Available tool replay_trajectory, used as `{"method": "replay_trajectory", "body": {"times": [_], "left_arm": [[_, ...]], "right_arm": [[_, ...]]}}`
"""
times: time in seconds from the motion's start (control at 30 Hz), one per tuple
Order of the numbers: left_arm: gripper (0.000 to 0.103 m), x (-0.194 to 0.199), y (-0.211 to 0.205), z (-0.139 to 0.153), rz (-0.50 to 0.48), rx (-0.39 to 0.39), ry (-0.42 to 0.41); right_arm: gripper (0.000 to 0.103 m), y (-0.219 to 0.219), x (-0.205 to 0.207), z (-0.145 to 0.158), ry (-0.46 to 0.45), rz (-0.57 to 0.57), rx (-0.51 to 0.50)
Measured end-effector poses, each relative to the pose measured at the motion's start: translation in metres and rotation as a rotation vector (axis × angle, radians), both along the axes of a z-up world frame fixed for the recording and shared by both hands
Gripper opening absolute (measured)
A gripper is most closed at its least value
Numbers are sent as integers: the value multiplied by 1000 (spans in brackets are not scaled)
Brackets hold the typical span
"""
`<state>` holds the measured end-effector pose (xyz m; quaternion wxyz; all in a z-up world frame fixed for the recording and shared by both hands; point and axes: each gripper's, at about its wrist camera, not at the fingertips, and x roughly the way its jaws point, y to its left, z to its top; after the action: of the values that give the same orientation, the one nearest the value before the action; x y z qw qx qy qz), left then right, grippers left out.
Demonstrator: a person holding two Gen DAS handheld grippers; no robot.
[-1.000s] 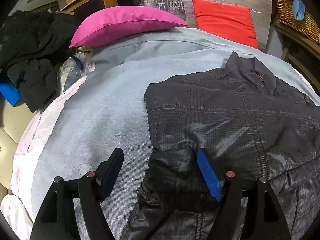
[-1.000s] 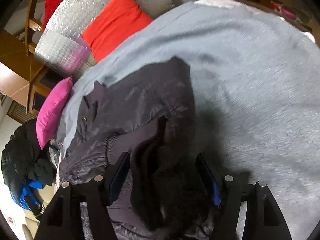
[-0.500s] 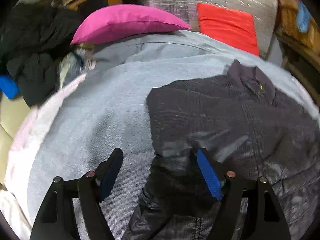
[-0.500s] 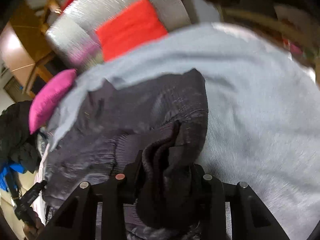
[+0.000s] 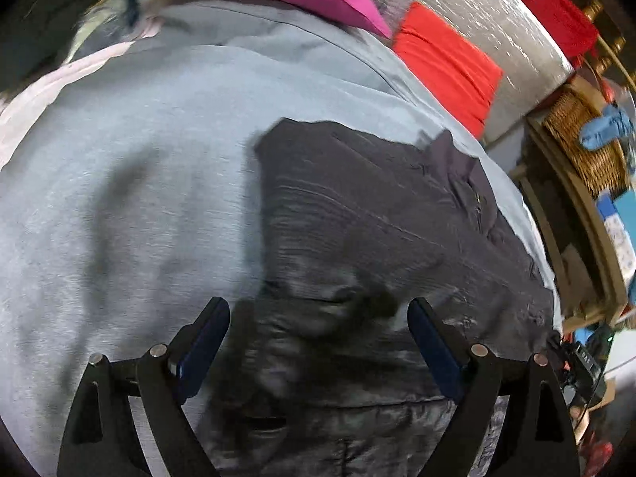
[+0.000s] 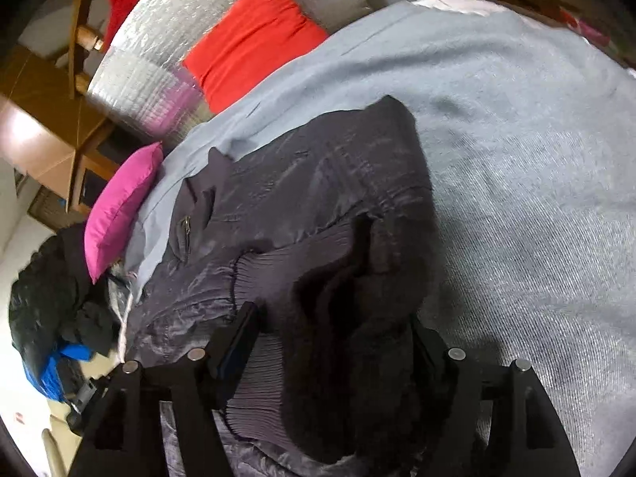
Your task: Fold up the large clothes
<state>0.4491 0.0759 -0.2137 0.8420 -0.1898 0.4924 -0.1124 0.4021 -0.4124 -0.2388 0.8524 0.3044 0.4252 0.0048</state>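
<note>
Left gripper [image 5: 318, 330] jaws, just opening, stand wide over the shiny dark grey padded jacket [image 5: 357, 238]. Right gripper [image 6: 330, 342] has just reopened around its bunched ribbed hem.

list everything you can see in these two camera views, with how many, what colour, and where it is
jacket: one, dark grey, shiny, lying on the bed, ribbed cuff folded across it
blanket: one, light blue-grey, covering the bed
pink pillow: one, magenta, at the head of the bed
red cushion: one, red, against the silver quilted backing
silver backing: one, silver, behind the cushions
dark clothes pile: one heap, black with some blue, off the bed's side
wicker basket: one, brown, on a shelf beside the bed
left tongs: one pair, black with blue pads, open over the jacket's edge
right tongs: one pair, black, open, jacket fabric bunched between them
</note>
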Motion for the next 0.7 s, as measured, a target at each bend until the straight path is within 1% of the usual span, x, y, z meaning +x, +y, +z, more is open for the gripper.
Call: {"method": "replay_trajectory", "body": {"times": [0.07, 0.1, 0.13, 0.17, 0.27, 0.33, 0.37, 0.4, 0.43, 0.47, 0.5, 0.53, 0.57, 0.6, 0.63, 0.67, 0.7], "left_arm": [[70, 2, -10, -3, -6, 33, 9], [65, 3, -12, -2, 11, 63, 2], [56, 2, -12, -1, 32, 77, -10], [48, 1, -10, 2, 54, 76, -29], [35, -3, -10, 12, 80, 94, -78], [34, -5, -12, 16, 79, 110, -102], [34, -5, -13, 17, 73, 126, -107], [34, -3, -17, 15, 61, 153, -99], [41, -1, -18, 11, 54, 167, -80], [50, 2, -18, 4, 48, 176, -44], [53, 3, -17, 0, 49, 169, -17], [63, 5, -15, -2, 58, 163, 2], [66, 5, -13, -2, 65, 159, 10], [66, 4, -12, -2, 64, 153, 12], [66, 4, -11, -1, 62, 148, 13], [66, 2, -9, 0, 63, 136, 14], [66, 1, -8, 0, 64, 124, 15]], "right_arm": [[52, 8, 0, 5, -10, 6, -75], [49, 9, -1, 7, -17, 6, -98], [44, 11, -3, 10, -29, 5, -122], [41, 12, -4, 13, -40, 4, -142], [37, 14, -9, 24, -91, -11, -187], [37, 13, -13, 33, -134, -22, -208], [37, 13, -14, 33, -138, -21, -208], [37, 11, -11, 31, -122, -20, -206], [37, 7, -6, 22, -80, -24, -194], [37, 4, 0, 11, -29, -24, -166], [37, 1, 2, 5, -7, -20, -136], [40, -4, 2, 3, -9, -24, -96], [41, -8, 0, 4, -9, -33, -59], [47, -11, 0, 4, -4, -39, -37], [62, -14, -2, 4, 11, -49, -14], [70, -16, -3, 3, 20, -56, 10], [70, -17, -4, 2, 22, -56, 35]]}}
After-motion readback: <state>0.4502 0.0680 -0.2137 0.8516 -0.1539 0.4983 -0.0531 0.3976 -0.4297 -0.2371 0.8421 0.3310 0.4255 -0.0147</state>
